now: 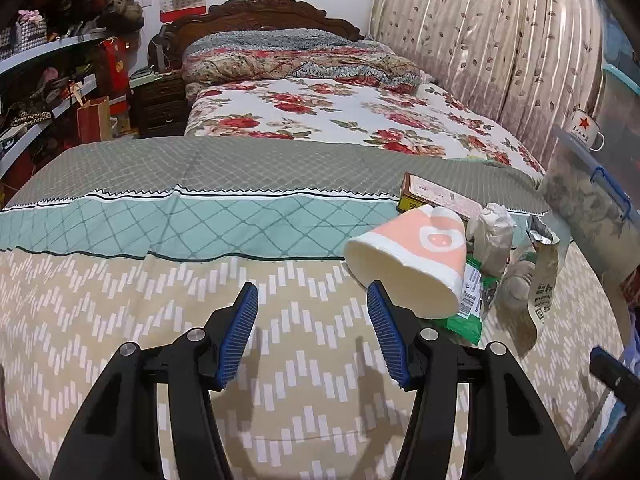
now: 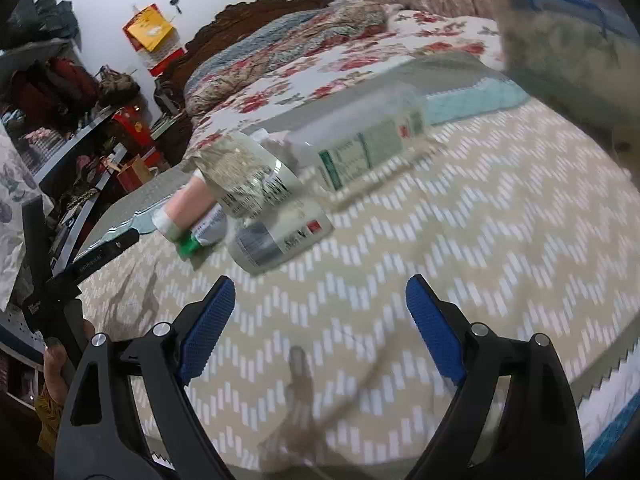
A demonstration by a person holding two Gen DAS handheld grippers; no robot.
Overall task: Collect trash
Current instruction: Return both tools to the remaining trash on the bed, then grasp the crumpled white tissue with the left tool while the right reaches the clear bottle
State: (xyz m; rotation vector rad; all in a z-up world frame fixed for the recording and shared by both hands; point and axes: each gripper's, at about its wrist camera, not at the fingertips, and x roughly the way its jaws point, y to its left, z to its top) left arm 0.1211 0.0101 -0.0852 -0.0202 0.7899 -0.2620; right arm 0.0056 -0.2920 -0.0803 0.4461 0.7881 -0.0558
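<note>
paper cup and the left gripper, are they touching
Cannot tell. In the left wrist view one blue pad overlaps the paper cup rim, with no gap or pressing visible; the left gripper stands open around nothing.

The whole right wrist view is smeared by motion. The print on the clear plastic bottle [image 2: 360, 136] and on the wrappers [image 2: 260, 200] beside it cannot be read there, and the shapes in that heap run into one another. The storage box [image 2: 568, 40] is cut off by the top and right edges and is blurred to a grey mass. A hand [image 2: 60, 364] is only partly seen at the left edge.

In the left wrist view, the paper cup [image 1: 412, 264] hides most of the green wrapper [image 1: 464, 320] under it. The flat carton [image 1: 436, 196] is partly covered by the cup. The silver pouch [image 1: 540, 284] bears print too small to be read.
</note>
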